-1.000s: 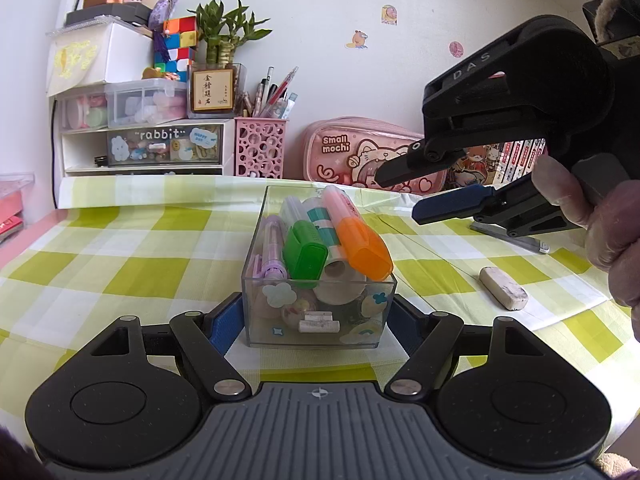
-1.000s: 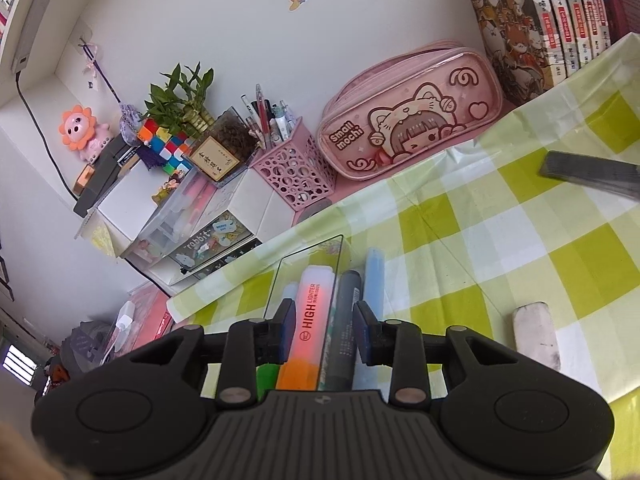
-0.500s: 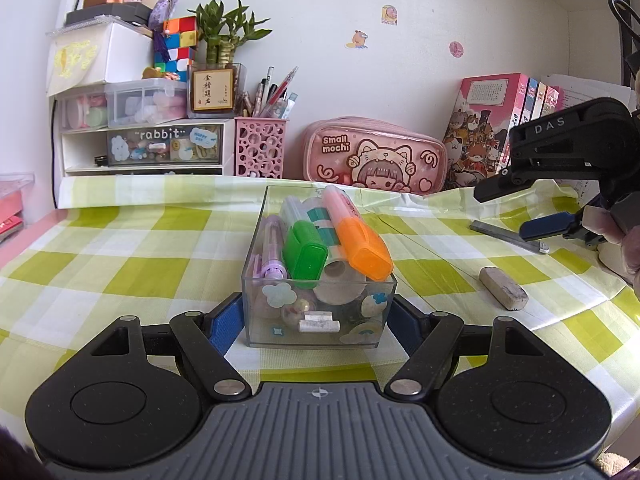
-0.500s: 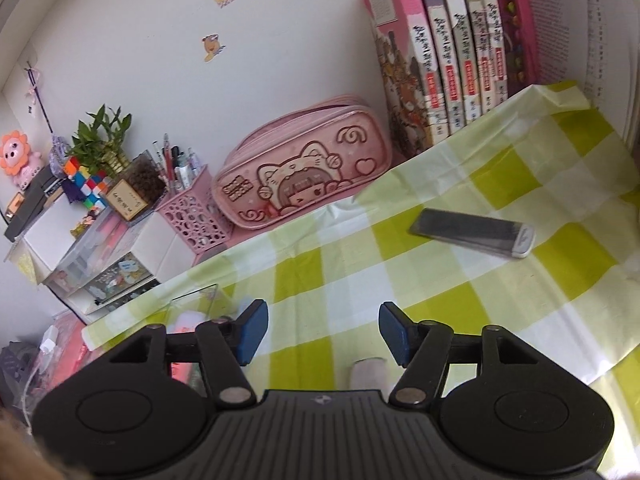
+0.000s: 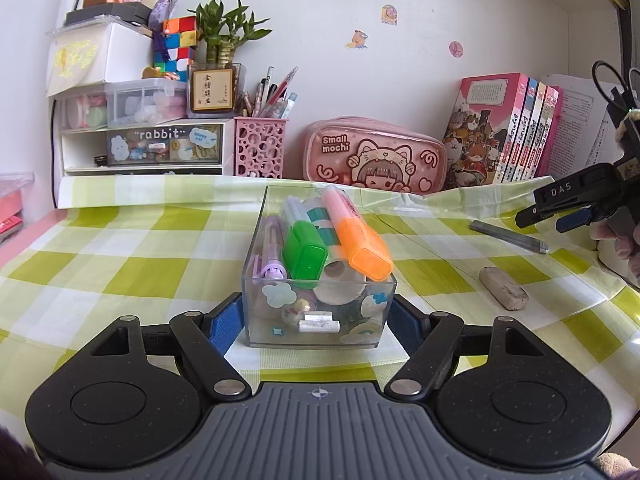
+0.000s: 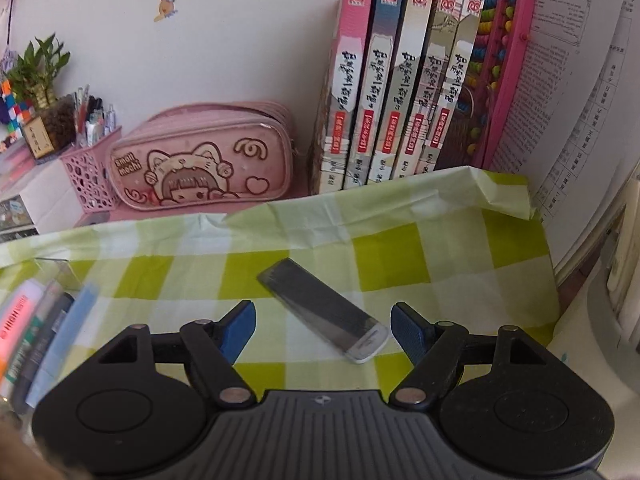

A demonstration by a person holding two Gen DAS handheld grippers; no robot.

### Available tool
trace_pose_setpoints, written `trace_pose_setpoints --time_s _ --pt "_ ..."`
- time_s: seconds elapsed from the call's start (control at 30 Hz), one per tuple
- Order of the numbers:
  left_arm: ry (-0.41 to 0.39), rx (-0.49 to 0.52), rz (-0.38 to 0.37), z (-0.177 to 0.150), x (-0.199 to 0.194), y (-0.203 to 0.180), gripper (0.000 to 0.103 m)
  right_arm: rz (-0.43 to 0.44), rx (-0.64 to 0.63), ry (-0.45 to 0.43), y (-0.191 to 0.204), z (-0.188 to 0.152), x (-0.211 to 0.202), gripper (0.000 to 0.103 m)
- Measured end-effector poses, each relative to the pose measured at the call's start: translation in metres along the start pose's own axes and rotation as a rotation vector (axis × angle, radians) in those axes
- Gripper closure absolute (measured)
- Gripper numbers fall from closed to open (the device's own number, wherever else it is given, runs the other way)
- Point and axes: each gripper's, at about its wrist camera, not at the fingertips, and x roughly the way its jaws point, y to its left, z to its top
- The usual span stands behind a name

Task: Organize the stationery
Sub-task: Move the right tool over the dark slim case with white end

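Left gripper: clenched on the clear organizer box — both blue pads press its side walls near the front end.
Organizer box: stands on the green-checked tablecloth at the centre of the left wrist view, long axis running toward 12 o'clock.
Box contents: orange highlighter on top, green marker beside it at 9 o'clock, purple pen along the left wall, a tape roll underneath.
Right gripper: jaws opening, nothing gripped — the dark lead case lies flat on the cloth between and just ahead of the fingers, pads apart from it.
Lead case: angled, its pale cap end toward 5 o'clock in the right wrist view; at 3 o'clock from the box, well apart.
Eraser: on the cloth at 4 o'clock from the box, near the lead case.
Pink pencil case: at 12 o'clock behind the box, against the wall.
Books: upright at 12 o'clock from the right gripper.
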Motion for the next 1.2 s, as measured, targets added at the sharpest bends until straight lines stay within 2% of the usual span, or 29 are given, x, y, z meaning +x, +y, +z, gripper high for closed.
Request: trace_pose_setpoints --time_s 0.23,0.3,0.43,0.57,0.67,0.8,1.03,1.13,1.2 --pt "0.000 0.000 0.000 0.000 0.000 0.000 0.029 0.077 -0.049 0.054 -0.002 -0.004 0.023 0.026" --pt "0.000 0.000 0.000 0.000 0.000 0.000 0.029 0.072 -0.102 0.042 0.007 -0.006 0.024 0.026" --pt "0.000 0.000 0.000 0.000 0.000 0.000 0.029 0.131 -0.157 0.050 0.023 -0.009 0.021 0.025" --pt "0.000 0.000 0.000 0.000 0.000 0.000 0.029 0.191 -0.215 0.056 0.044 -0.016 0.011 0.031" --pt "0.000 0.000 0.000 0.000 0.000 0.000 0.029 0.219 -0.262 0.070 0.057 -0.020 0.004 0.032" --pt "0.000 0.000 0.000 0.000 0.000 0.000 0.029 0.172 -0.278 0.082 0.065 -0.015 0.004 0.032" --pt "0.000 0.000 0.000 0.000 0.000 0.000 0.029 0.086 -0.085 0.102 0.051 0.003 0.027 0.031" --pt "0.000 0.000 0.000 0.000 0.000 0.000 0.029 0.043 -0.049 0.098 0.051 0.008 0.033 0.032" --pt "0.000 0.000 0.000 0.000 0.000 0.000 0.028 0.023 -0.044 0.094 0.054 0.011 0.035 0.036"
